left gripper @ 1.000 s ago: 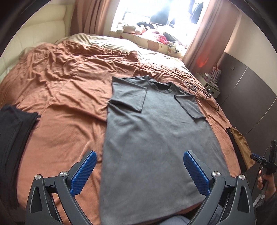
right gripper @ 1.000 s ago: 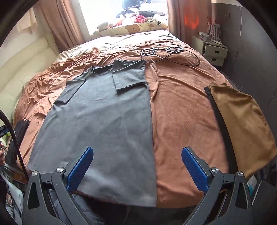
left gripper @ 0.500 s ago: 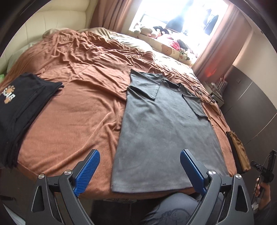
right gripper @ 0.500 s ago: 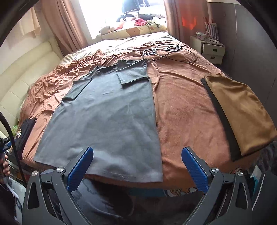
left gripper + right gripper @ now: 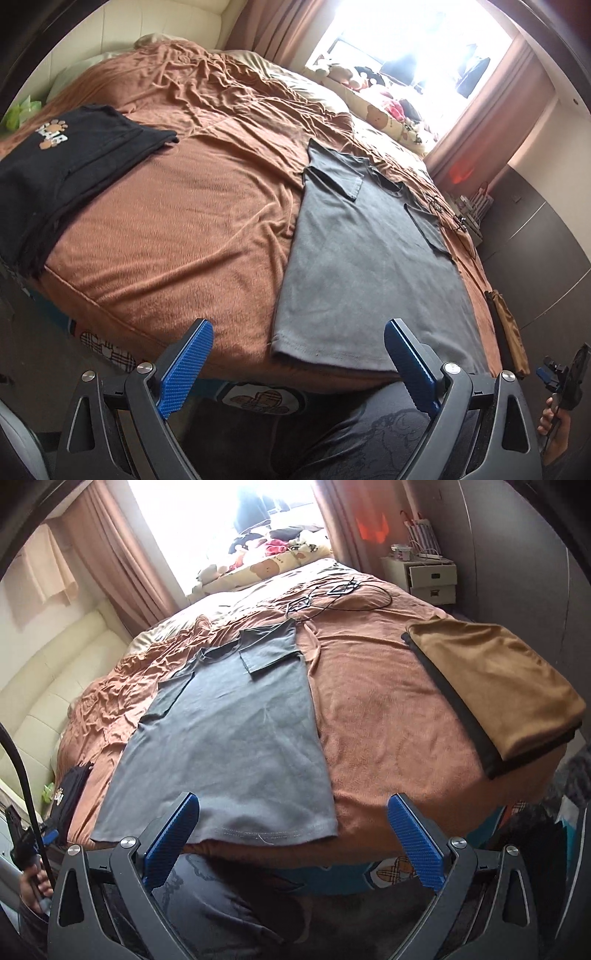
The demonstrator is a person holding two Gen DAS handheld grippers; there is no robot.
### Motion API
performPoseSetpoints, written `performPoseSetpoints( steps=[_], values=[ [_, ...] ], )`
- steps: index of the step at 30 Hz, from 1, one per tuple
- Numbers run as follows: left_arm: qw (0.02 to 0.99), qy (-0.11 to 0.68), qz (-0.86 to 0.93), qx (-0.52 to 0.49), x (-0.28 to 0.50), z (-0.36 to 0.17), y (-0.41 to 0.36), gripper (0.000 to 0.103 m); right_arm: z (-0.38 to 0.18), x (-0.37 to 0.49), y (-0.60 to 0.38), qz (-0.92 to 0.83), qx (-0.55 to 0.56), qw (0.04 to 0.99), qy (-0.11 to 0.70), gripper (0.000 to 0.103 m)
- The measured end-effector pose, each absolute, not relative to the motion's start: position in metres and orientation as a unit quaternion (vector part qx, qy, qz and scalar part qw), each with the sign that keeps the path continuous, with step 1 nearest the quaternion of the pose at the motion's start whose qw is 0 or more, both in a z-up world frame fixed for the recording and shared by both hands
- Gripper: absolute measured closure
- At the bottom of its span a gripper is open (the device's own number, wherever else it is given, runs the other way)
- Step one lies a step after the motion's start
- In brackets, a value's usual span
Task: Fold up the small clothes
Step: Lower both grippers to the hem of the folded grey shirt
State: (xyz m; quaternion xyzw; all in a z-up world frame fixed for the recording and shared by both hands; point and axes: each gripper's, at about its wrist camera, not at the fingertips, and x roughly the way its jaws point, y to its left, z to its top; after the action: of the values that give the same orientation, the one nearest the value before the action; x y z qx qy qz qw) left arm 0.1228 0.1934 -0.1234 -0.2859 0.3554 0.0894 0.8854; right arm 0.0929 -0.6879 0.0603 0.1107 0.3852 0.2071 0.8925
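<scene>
Nearest the bed's foot, a person is holding the left gripper (image 5: pixel 297 363) and the right gripper (image 5: pixel 293 840) off the mattress edge, each with its blue fingers spread wide and pinching nothing. Just beyond them, a grey T-shirt (image 5: pixel 229 746) is lying flat on the rust-brown bedspread (image 5: pixel 373 720), hem at the near edge, collar pointing far, both short sleeves folded in over the chest. To its left, near the bed's left edge, a folded black garment with a paw print (image 5: pixel 62 170) is resting; to its right, a folded tan garment (image 5: pixel 491 686) is sitting at the right edge. Farther off, black cables (image 5: pixel 332 594) are trailing across the bedspread, with stuffed toys (image 5: pixel 269 557) lining the bright window.
</scene>
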Motion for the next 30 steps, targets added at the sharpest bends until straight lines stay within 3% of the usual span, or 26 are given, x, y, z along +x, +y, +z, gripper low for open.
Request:
performPoseSetpoints(
  steps=[13, 21, 30],
  values=[
    [0.857, 0.357, 0.086, -0.361, 0.127, -0.182, 0.205, 0.021, 0.014, 0.099, -0.693, 0.208, 0.148, 0.886, 0.388, 0.001],
    [0.84, 0.364, 0.083, -0.395, 0.152, -0.186, 0.22, 0.03, -0.012, 0.129, -0.695, 0.209, 0.191, 0.864, 0.417, 0.017],
    [0.81, 0.395, 0.067, -0.428, 0.169, -0.206, 0.215, 0.041, -0.046, 0.153, -0.691, 0.209, 0.232, 0.843, 0.439, 0.023]
  ],
)
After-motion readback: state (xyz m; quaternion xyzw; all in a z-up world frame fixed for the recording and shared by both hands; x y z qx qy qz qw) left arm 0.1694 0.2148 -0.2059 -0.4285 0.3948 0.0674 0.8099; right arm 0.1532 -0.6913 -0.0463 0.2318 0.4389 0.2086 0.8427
